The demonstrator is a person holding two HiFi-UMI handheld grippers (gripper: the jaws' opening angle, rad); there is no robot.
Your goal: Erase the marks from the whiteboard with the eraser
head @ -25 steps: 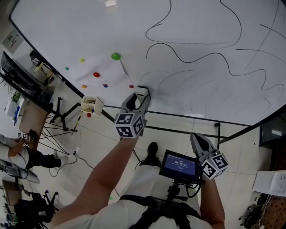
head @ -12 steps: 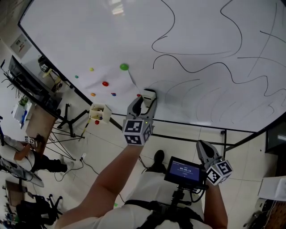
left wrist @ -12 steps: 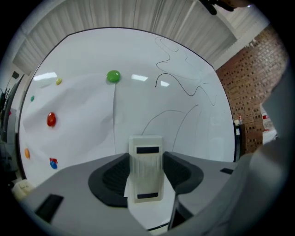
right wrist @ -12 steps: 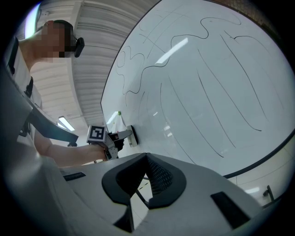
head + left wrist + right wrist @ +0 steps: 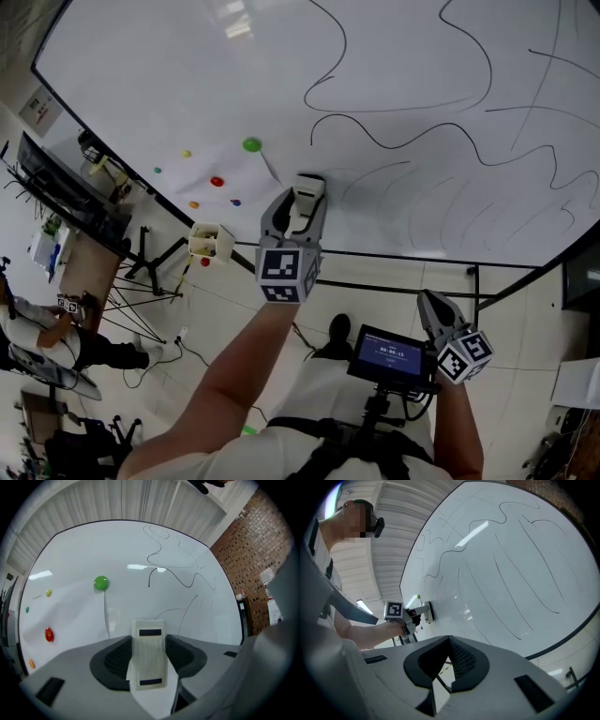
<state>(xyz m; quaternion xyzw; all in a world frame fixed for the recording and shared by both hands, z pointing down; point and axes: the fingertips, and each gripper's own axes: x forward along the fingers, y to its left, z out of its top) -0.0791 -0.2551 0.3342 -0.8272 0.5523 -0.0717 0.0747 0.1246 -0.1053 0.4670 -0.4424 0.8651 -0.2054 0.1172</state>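
One whiteboard (image 5: pixel 187 75) is filling the wall ahead, with many looping black marks (image 5: pixel 403 141) running across its right part. Two tools are showing. The left tool (image 5: pixel 294 212) is gripping the single white eraser (image 5: pixel 308 186), its jaws standing wide on the eraser's two sides. The eraser's far face is lying against the board's lower part. The right tool (image 5: pixel 429 302) is hanging low, well apart from the board, its jaw tips meeting on nothing. Six small coloured magnets (image 5: pixel 251 144) are sitting on the board just left of the eraser.
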